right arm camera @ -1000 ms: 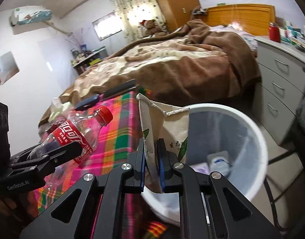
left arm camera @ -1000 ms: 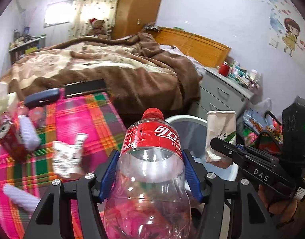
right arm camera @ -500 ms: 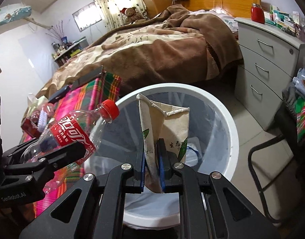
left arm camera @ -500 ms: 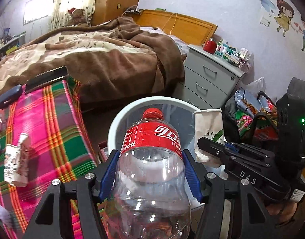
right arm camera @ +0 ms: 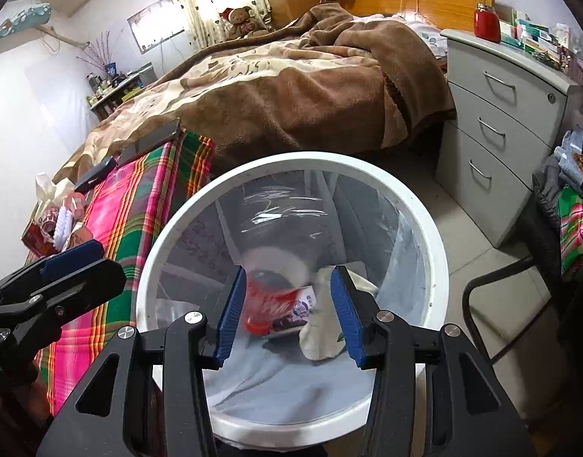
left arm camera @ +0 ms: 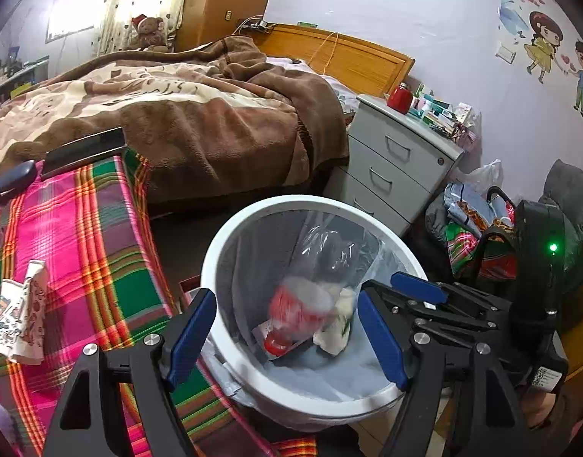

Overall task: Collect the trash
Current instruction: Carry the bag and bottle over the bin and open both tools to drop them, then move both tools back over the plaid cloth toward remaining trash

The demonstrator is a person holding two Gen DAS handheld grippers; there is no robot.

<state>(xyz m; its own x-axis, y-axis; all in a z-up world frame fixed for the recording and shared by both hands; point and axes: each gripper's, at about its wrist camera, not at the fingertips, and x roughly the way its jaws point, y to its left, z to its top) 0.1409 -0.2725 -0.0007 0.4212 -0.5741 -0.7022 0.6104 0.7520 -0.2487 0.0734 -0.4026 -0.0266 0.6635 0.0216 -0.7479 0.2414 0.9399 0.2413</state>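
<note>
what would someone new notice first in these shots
The white trash bin fills the middle of both views, with a blurred red-labelled bottle and a paper bag inside it. Both the left hand-held gripper and right hand-held gripper hang open over it, beside the bright plaid cloth.

Blurred bottle (left arm camera: 305,306), seemingly inside bin (left arm camera: 230,251), between empty fingers (left arm camera: 192,329).

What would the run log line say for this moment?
left gripper: open | right gripper: open | bottle, paper bag: in bin

black frames, blue fingers (left arm camera: 190,333), silver screws
</note>
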